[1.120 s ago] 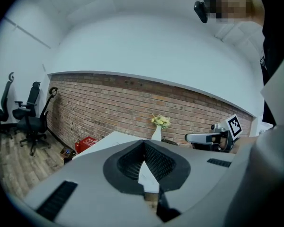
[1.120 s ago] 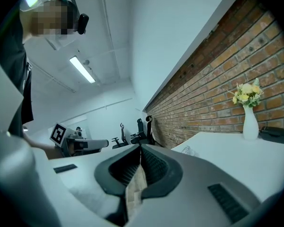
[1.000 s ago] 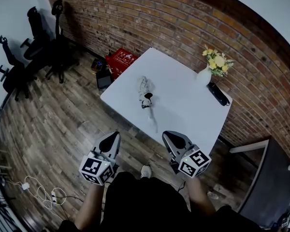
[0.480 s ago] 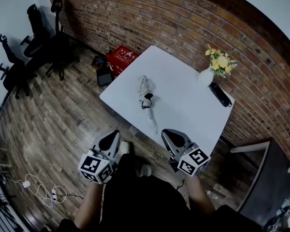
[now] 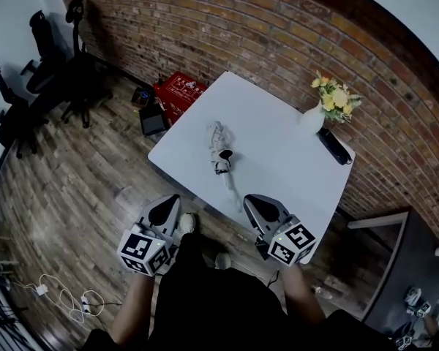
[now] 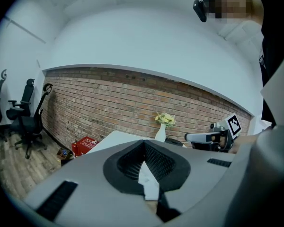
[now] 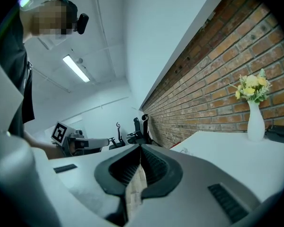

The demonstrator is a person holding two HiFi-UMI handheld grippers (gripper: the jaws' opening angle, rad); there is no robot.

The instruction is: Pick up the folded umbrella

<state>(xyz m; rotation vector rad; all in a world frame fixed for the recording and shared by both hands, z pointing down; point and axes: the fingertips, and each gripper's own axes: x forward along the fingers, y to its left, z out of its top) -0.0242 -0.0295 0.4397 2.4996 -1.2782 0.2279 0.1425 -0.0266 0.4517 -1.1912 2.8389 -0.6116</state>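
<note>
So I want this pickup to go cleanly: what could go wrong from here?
Both the left claw and the right claw are shut and empty, short of the table. If neither opens in time, it would likely shove the folded umbrella rather than grip it. The umbrella lies close to the table's near edge, thin end pointing that way, so a push might slide it off. The vase of flowers at the far corner looks safely apart.

My left gripper (image 5: 170, 203) and right gripper (image 5: 254, 205) are grey, each with a cube of black-and-white square markers. The table (image 5: 278, 167) is white, and the umbrella (image 5: 219, 148) is pale with a black band. The flowers (image 5: 335, 97) are yellow, the vase (image 5: 312, 117) white, the brick wall (image 5: 278, 42) red-brown, the plank floor (image 5: 80, 181) brown, and the crate (image 5: 179, 93) red.
</note>
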